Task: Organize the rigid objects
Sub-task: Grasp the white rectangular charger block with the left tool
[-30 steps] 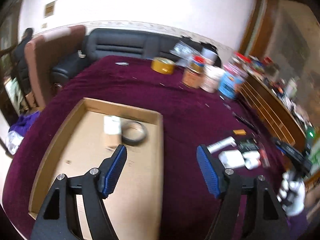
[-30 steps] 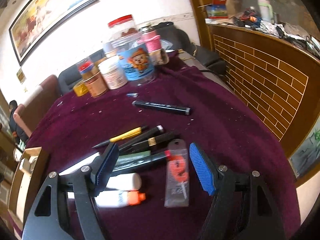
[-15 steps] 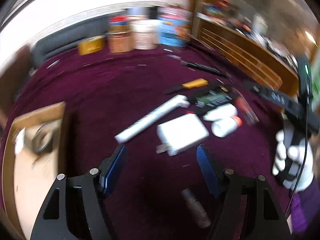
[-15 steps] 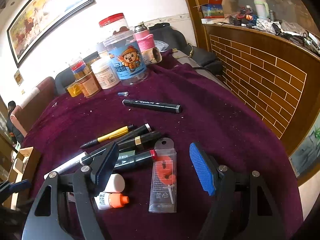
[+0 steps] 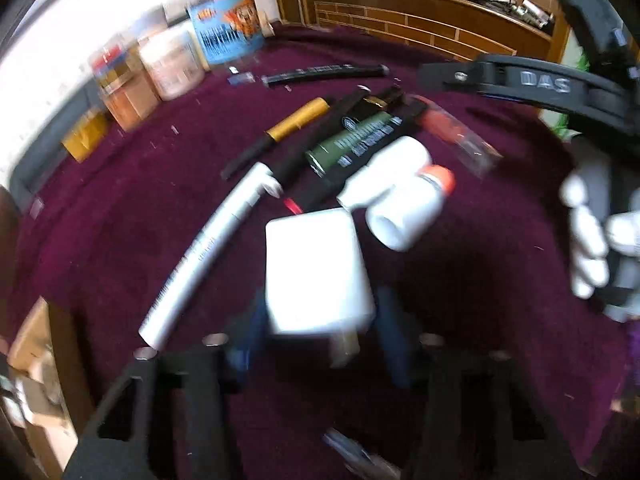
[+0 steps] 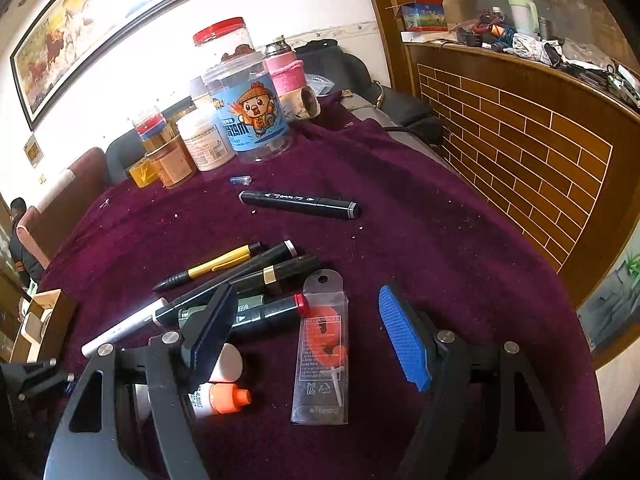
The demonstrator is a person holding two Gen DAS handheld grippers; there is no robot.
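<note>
My left gripper [image 5: 320, 344] has swung from the cardboard tray onto the white charger block [image 5: 316, 268], jaws spread either side, not yet pinching; right gripper [image 6: 308, 332] hovers spread above the clear packet [image 6: 322, 352], so pickup looks imminent.

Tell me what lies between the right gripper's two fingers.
In the right wrist view, a clear plastic package holding an orange item lies on the cloth between the right gripper fingers.
</note>
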